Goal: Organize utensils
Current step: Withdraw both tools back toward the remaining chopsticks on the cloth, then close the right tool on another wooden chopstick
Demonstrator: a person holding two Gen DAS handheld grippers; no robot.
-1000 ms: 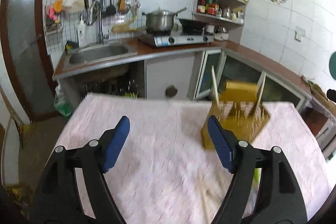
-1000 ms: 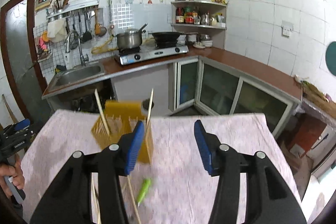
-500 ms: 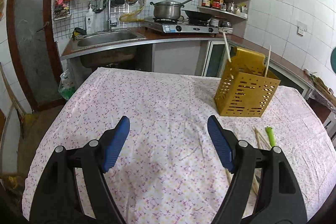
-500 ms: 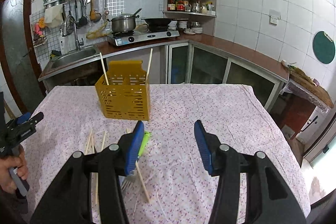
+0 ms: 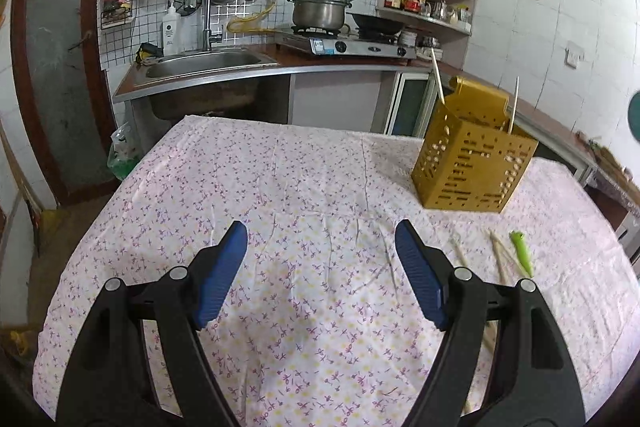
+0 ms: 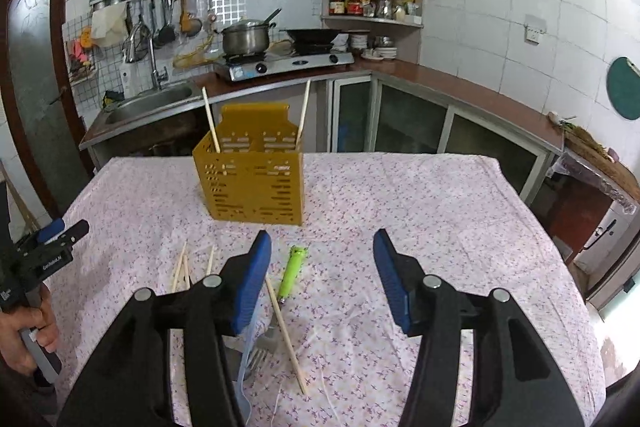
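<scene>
Yellow basket (image 6: 250,187) set mid-table (image 6: 440,227); right hand-held gripper (image 6: 322,267) opening, left hand-held gripper (image 5: 320,259) spread wide, both empty over bare cloth.

Both wrist views face the holder (image 5: 474,163) across the table (image 6: 440,227).

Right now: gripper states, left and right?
Left gripper: open, nothing between its jaws.
Right gripper: open, jaws opening, nothing between them.

Left gripper (image 5: 320,241) hangs wide and empty; right gripper (image 6: 322,251), also empty, is opening, both angled downward.
</scene>
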